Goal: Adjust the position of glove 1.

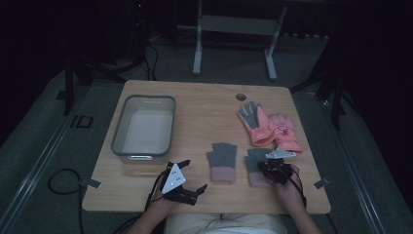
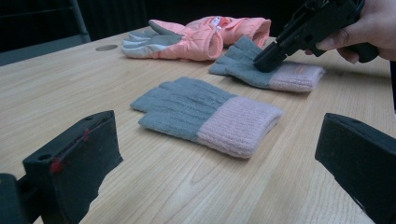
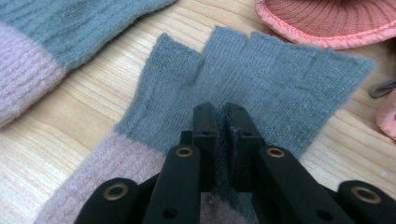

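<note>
The right gripper [image 3: 223,119] is clenched on a thin fold of the near-right grey glove [image 1: 257,163], at five o'clock on the table [image 1: 204,102]. If lifted, only that pinch of knit is held, so slipping is a risk. The left gripper [image 1: 192,176] is held released at seven o'clock.

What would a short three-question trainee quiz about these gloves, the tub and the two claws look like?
1. True or false: the right claw is pinching fabric of the right-hand grey glove.
2. How many gloves lie on the table?
3. Which is open: A) left claw B) right claw?

Key:
1. True; knit is bunched between its shut jaws.
2. Four: that one, the other grey glove and two pink gloves.
3. A; it holds nothing, near the grey tub.
</note>
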